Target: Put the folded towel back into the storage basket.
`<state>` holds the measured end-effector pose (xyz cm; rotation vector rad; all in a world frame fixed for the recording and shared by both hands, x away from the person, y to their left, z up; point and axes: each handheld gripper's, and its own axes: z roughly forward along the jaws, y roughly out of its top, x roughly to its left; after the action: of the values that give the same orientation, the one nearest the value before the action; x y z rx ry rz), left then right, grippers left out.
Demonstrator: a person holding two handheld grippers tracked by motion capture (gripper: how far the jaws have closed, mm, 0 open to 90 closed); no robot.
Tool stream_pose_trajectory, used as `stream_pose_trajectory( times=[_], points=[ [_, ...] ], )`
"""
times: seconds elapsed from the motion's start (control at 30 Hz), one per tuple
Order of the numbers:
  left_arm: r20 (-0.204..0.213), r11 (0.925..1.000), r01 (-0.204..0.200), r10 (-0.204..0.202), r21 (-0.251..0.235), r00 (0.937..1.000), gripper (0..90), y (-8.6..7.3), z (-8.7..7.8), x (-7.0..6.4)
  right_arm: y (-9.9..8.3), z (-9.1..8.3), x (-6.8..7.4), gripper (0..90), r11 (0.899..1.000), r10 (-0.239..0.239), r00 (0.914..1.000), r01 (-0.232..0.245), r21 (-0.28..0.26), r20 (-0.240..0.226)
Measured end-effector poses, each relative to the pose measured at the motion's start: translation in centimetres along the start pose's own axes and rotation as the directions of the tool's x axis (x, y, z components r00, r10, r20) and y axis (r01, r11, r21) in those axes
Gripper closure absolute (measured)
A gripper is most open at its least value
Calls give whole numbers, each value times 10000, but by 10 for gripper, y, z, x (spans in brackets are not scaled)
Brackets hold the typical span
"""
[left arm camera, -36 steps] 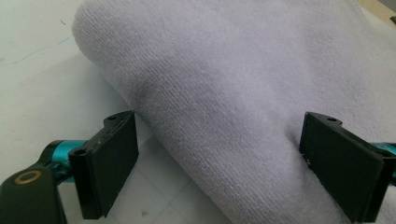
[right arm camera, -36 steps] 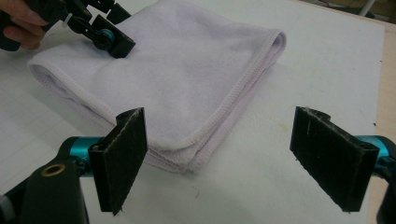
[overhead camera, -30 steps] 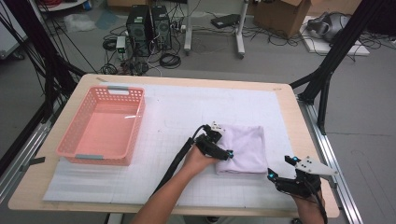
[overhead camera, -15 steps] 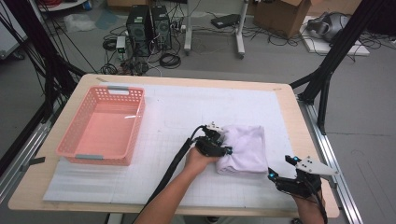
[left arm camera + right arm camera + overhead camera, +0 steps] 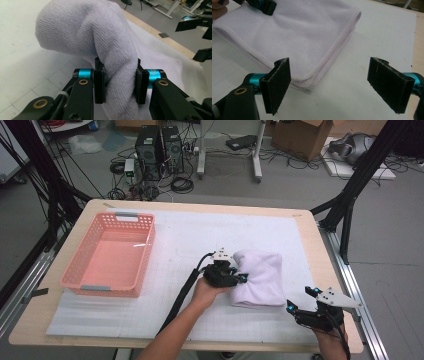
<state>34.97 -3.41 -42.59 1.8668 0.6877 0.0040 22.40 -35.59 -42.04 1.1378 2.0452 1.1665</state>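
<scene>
Left gripper (image 5: 120, 86) — towel (image 5: 100, 37) (folded) pinched

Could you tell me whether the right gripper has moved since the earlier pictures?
No. The right gripper holds the same spot by the table's near right corner.

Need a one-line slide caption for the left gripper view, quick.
Left hand-held gripper shut on a raised fold of the lilac towel above the white mat.
</scene>
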Motion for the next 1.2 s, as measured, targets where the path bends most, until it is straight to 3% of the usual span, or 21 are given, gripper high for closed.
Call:
stream_pose_trajectory(
  times=[0.13, 0.37, 0.73, 1.2],
  points=[
    [198, 9983, -460, 467, -362, 9987, 689, 2, -14, 0, 0, 0, -1, 178, 10000, -75, 10000, 75, -2, -8],
    [255, 9916, -800, 830, -1017, 9962, 692, 4, -39, 1, 1, 1, 0, 178, 10000, -39, 10000, 38, -23, -62],
    [354, 9776, -1467, 1537, -1511, 9875, 705, 6, -74, -1, 1, 1, 0, 178, 10000, -1, 9999, 0, -40, -107],
    [316, 9690, -1425, 1518, -2020, 9879, 719, 5, -107, 5, 2, 2, 2, 179, 10000, -56, 9999, 55, -64, -148]
  ],
)
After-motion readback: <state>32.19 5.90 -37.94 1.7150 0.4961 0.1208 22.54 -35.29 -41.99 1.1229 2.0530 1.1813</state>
